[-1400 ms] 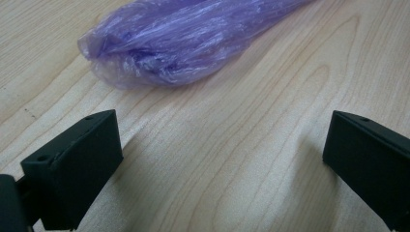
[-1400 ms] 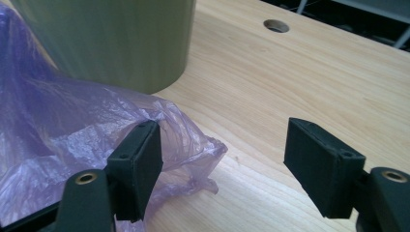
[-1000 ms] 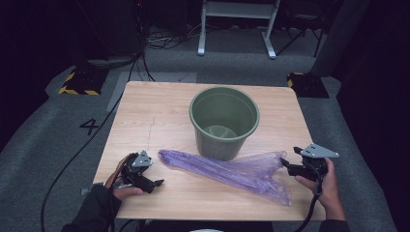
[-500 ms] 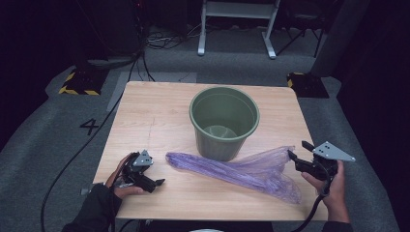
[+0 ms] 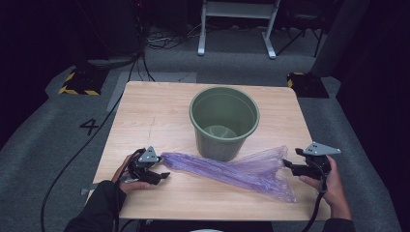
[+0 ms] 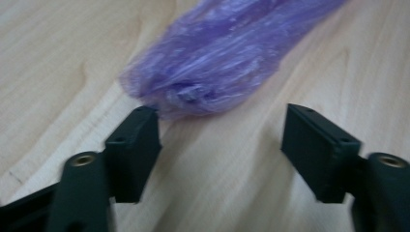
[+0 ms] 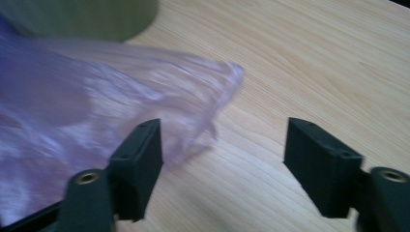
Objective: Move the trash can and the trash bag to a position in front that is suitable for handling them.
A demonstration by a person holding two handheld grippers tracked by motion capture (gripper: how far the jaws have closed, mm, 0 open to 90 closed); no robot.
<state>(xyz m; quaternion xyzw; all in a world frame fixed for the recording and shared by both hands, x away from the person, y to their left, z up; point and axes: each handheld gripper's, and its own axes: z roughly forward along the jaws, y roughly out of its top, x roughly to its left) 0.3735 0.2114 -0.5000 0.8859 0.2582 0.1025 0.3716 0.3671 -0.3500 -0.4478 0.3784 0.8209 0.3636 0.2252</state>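
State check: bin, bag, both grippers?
Green bin: upright, empty.
Purple plastic bag: flat on the table, bunched, held by neither gripper.
Left gripper: open, jaws just been closing, bag tip just ahead of them.
Right gripper: open, at bag's wide end.

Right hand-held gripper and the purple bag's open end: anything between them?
Nothing: in the right gripper view, bare wood separates the open right hand-held gripper from the purple bag.
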